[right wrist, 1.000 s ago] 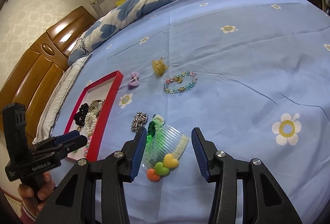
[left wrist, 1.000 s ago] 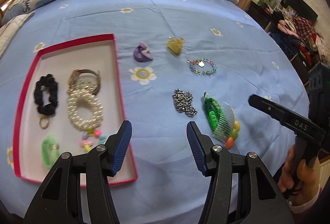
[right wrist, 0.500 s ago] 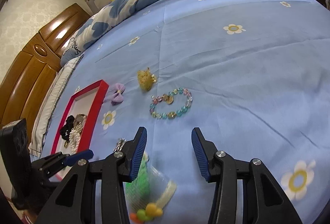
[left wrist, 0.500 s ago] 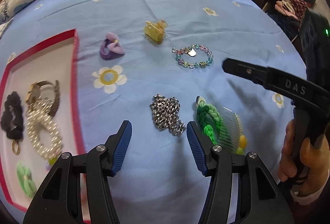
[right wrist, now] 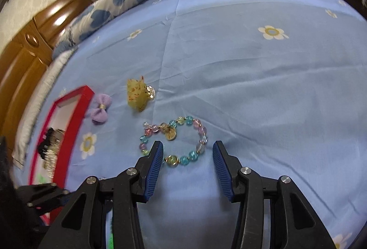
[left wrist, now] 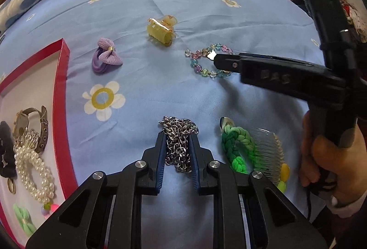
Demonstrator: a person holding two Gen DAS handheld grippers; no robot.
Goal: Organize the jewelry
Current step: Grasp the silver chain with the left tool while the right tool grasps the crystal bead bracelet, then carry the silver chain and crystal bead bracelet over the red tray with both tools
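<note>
Left gripper (left wrist: 177, 150): blue pads clamped on silver chain (left wrist: 179, 134), which lies bunched on blue floral bedsheet (left wrist: 160, 93).
Right gripper (left wrist: 215, 61): black, entering from right, tip over beaded bracelet (left wrist: 199, 65); finger spacing not discernible.
Loose on sheet: 1 purple bow hair tie (left wrist: 106, 58), 1 yellow claw clip (left wrist: 160, 30), 1 green braided comb (left wrist: 252, 152).
Red-rimmed tray (left wrist: 62, 111), at left: 1 watch (left wrist: 29, 120), 1 pearl strand (left wrist: 34, 171), 1 black scrunchie (left wrist: 5, 150), 1 green bow (left wrist: 23, 219).
</note>
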